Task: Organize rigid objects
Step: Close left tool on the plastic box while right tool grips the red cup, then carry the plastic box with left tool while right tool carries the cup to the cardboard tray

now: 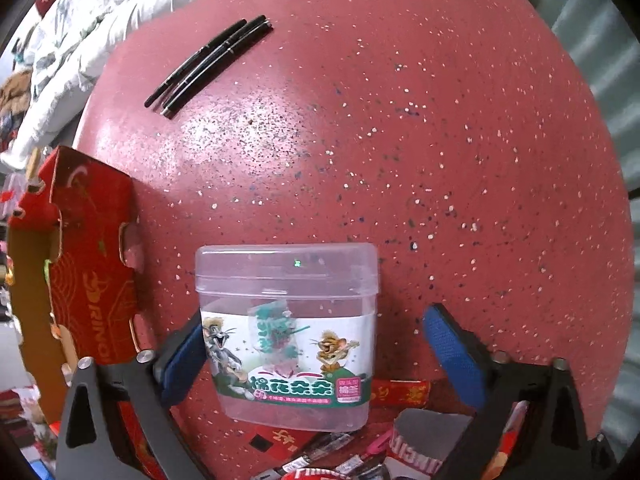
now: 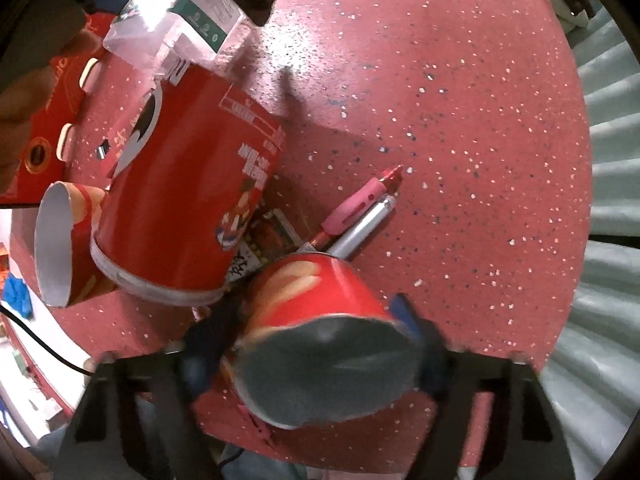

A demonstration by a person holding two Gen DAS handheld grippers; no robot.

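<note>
**Claw positions and handling risks on the red bench**

**Right claw.** The right claw (image 2: 320,344) is clamped on a short red paper cup (image 2: 320,320). The cup lies on its side between the pads, its grey inside facing the camera. The rim looks pressed out of round.

**Left claw.** The left claw (image 1: 320,360) is spread wide. A clear plastic box (image 1: 286,332) with a cartoon label sits between the pads. The left pad (image 1: 182,354) appears to touch the box wall; the right pad (image 1: 454,354) stands apart from it. The box is not gripped.

**Surroundings.**
- A tall red can (image 2: 180,200) lies tilted just beside the held cup, with an open red tube (image 2: 66,244) against its far side.
- A pink pen (image 2: 360,204) and a silver pen (image 2: 364,224) lie just beyond the cup.
- Three black pens (image 1: 210,62) lie together at the far side of the bench (image 1: 400,140).
- A red cardboard carton (image 1: 80,256) stands at the left edge.

**Risks.**
- More pressure may crush the thin-walled cup.
- Swinging the cup sideways may knock the tilted can and roll it.
- Closing the left claw off-centre may push the box aside rather than grip it, since one pad meets it first.
</note>
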